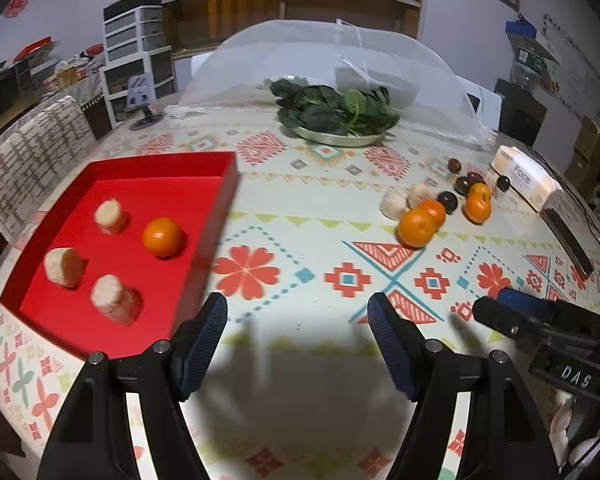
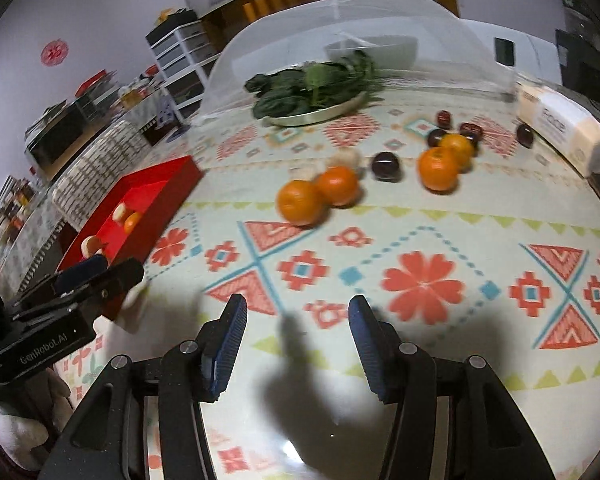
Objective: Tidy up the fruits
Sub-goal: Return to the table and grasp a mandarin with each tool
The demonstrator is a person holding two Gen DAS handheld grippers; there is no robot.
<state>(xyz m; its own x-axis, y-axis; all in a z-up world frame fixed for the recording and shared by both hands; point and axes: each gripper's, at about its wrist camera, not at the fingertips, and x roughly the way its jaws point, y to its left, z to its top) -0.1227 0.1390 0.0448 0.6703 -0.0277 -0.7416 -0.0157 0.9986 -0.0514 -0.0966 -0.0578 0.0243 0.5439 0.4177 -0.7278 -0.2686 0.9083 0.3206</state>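
A red tray (image 1: 204, 220) lies at the left and holds an orange (image 1: 162, 237) and three pale cut pieces (image 1: 109, 216). It also shows in the right wrist view (image 2: 168, 184). Loose oranges (image 1: 417, 227) (image 2: 300, 202), dark plums (image 1: 447, 201) (image 2: 385, 166) and two pale pieces (image 1: 394, 205) lie on the table at the right. My left gripper (image 1: 298, 314) is open and empty above the tablecloth, right of the tray. My right gripper (image 2: 298, 314) is open and empty, well short of the oranges. It also shows in the left wrist view (image 1: 500, 308).
A metal plate of leafy greens (image 1: 336, 114) (image 2: 312, 92) sits at the back before a mesh food cover (image 1: 380, 52). A tissue pack (image 1: 526, 178) (image 2: 560, 128) lies at the far right. A chair (image 1: 32, 148) stands left of the table.
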